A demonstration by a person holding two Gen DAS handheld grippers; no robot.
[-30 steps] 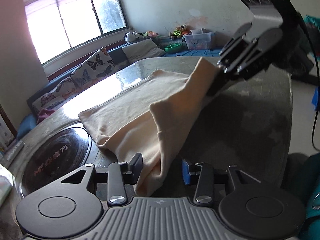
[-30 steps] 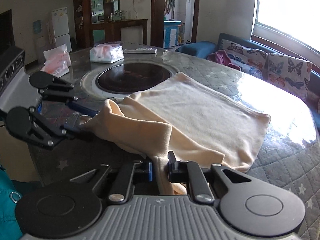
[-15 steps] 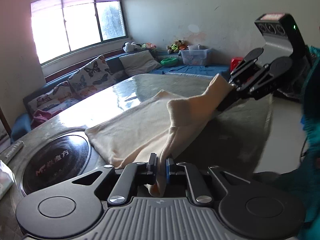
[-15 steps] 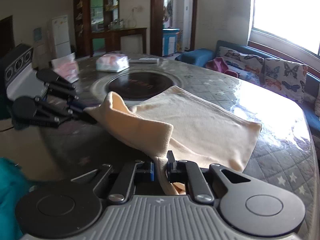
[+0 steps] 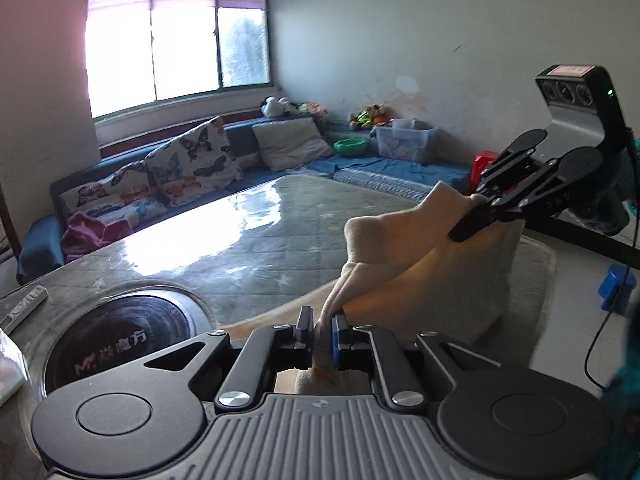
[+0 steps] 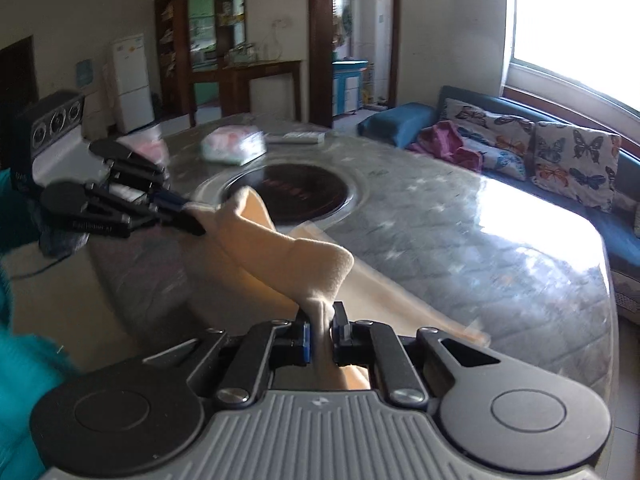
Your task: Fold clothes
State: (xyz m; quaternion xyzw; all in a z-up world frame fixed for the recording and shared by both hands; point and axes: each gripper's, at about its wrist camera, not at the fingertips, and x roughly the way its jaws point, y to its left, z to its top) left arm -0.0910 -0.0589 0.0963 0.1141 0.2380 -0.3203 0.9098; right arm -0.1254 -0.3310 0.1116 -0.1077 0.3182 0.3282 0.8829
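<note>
Both grippers lift one edge of the cream garment off the surface

The left gripper [image 5: 320, 334] and right gripper [image 6: 320, 334] each pinch a bunch of the cream garment [image 6: 320, 264], angled downward, apparently to carry that edge over for a fold; the rest trails toward 3 o'clock across the quilted surface [image 6: 460, 220].

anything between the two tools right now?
Only the cream cloth, a raised span running from left tool to right tool; clearest in the right wrist view.

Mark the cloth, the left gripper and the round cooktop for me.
cloth [image 5: 448, 276], left wrist view, lifted fold.
left gripper [image 5: 320, 334], left wrist view, between its fingers.
round cooktop [image 6: 296, 192], right wrist view, dark glass.
</note>
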